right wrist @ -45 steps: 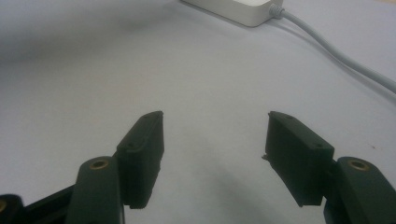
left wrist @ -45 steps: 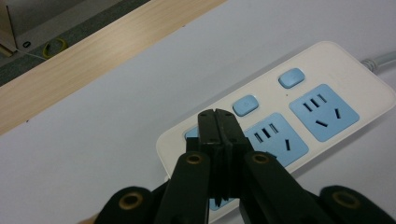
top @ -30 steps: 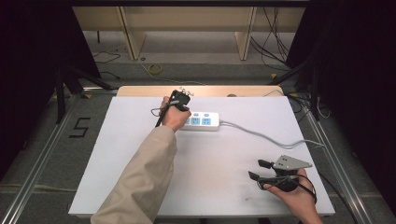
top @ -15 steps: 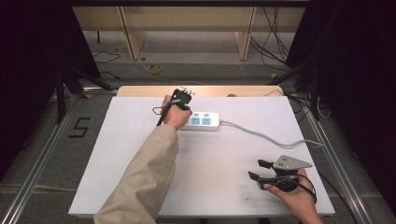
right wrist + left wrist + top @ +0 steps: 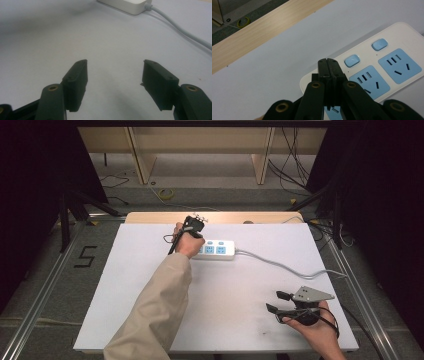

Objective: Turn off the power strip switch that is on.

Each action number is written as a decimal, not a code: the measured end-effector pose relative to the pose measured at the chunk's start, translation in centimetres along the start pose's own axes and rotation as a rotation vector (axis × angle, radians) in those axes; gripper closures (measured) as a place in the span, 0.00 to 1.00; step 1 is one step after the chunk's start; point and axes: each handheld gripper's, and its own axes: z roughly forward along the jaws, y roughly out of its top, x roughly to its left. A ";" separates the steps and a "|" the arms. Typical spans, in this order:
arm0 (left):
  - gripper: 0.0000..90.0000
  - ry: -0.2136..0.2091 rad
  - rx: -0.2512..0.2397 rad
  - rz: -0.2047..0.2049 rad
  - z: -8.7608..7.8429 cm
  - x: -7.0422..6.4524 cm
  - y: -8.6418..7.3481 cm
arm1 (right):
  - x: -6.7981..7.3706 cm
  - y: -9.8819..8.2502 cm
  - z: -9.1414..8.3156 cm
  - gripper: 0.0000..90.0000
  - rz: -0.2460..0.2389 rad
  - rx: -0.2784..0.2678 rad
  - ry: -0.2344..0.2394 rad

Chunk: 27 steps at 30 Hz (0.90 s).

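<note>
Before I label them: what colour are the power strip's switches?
Light blue switches on a white power strip, clearest in the left gripper view.

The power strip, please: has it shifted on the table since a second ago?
No. The power strip lies as before, just short of the table's wooden far edge.

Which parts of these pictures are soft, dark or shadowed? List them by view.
High view: dark surroundings, evenly lit white table. Left gripper view: power strip sharp, shut left gripper slightly soft. Right gripper view: open right gripper blurred, faint shadows beneath, power strip's cable soft.
</note>
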 end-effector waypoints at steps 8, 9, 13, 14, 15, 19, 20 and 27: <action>1.00 0.000 0.005 0.006 0.4 0.0 -0.1 | 0.0 0.0 0.0 0.42 0.000 0.000 0.000; 1.00 0.002 0.008 0.008 0.5 0.1 -0.1 | 0.0 0.0 0.0 0.42 0.000 0.001 0.000; 1.00 0.002 0.017 0.012 0.8 0.1 -0.2 | 0.0 0.0 0.0 0.42 0.000 0.001 0.000; 1.00 0.002 0.012 0.007 0.9 0.0 -0.2 | 0.0 0.0 0.0 0.42 -0.001 0.000 0.000; 1.00 0.000 0.014 0.012 0.9 0.1 -0.2 | 0.0 0.0 0.0 0.42 0.000 0.000 0.000; 1.00 -0.002 0.024 0.016 1.3 0.1 -0.4 | 0.0 0.0 0.0 0.42 -0.001 0.000 0.000; 1.00 -0.001 0.027 0.019 1.4 0.1 -0.4 | 0.0 0.0 0.0 0.42 -0.001 0.001 0.001; 1.00 -0.003 0.021 0.016 1.7 0.1 -0.5 | 0.0 0.0 0.0 0.42 -0.002 0.002 0.000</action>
